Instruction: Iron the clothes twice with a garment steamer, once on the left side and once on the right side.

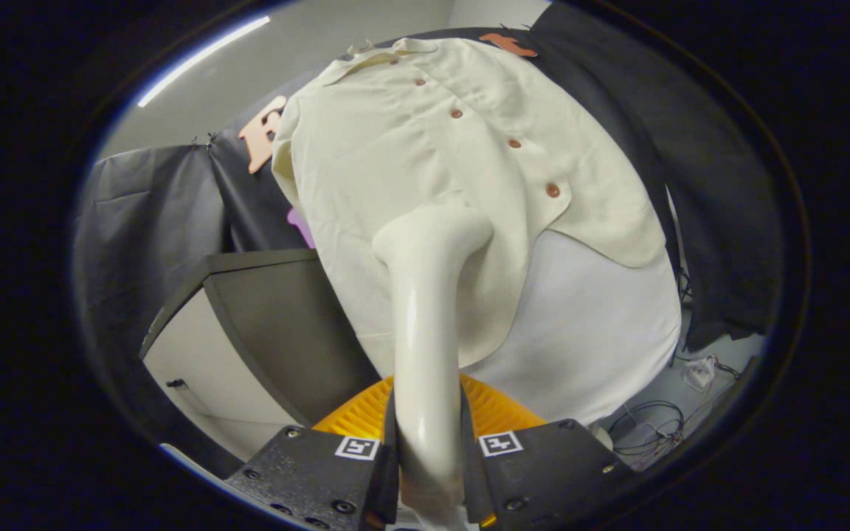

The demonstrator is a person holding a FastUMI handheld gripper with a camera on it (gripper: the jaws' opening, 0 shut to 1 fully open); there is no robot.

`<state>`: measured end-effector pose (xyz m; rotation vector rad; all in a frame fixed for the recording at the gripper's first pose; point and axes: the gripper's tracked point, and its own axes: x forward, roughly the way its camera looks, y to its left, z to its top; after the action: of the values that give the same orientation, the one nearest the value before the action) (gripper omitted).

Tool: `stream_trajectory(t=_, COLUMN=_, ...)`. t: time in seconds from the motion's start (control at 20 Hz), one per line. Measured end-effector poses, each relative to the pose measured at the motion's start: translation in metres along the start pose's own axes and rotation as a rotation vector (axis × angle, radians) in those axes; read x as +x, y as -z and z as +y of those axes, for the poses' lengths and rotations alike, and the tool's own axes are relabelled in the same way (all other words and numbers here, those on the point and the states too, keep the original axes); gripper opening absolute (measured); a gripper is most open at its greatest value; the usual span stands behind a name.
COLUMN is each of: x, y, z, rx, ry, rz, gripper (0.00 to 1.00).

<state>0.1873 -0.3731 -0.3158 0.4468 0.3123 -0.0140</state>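
Pinching the glossy cream plastic steamer handle point(425, 354) between both fingers of your gripper point(429, 461) | head pressed on the hanging cream buttoned shirt point(395, 147), left of its brown buttons point(515, 143) | keep the head flat, glide slowly, avoid the placket.

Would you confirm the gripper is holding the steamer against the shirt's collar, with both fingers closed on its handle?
Not the collar: the gripper view shows the steamer head against the shirt's lower front, well below the collar. The gripper is indeed closed on its handle.
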Motion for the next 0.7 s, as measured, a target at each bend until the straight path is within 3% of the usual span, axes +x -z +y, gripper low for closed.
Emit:
stream_trajectory(t=0.25, x=-0.021, y=-0.023, z=0.004, rx=0.024, ry=-0.018, rz=-0.049, gripper=0.34)
stream_trajectory(t=0.7, x=-0.047, y=-0.122, z=0.018, rx=0.03, ry=-0.065, rz=-0.188, gripper=0.33)
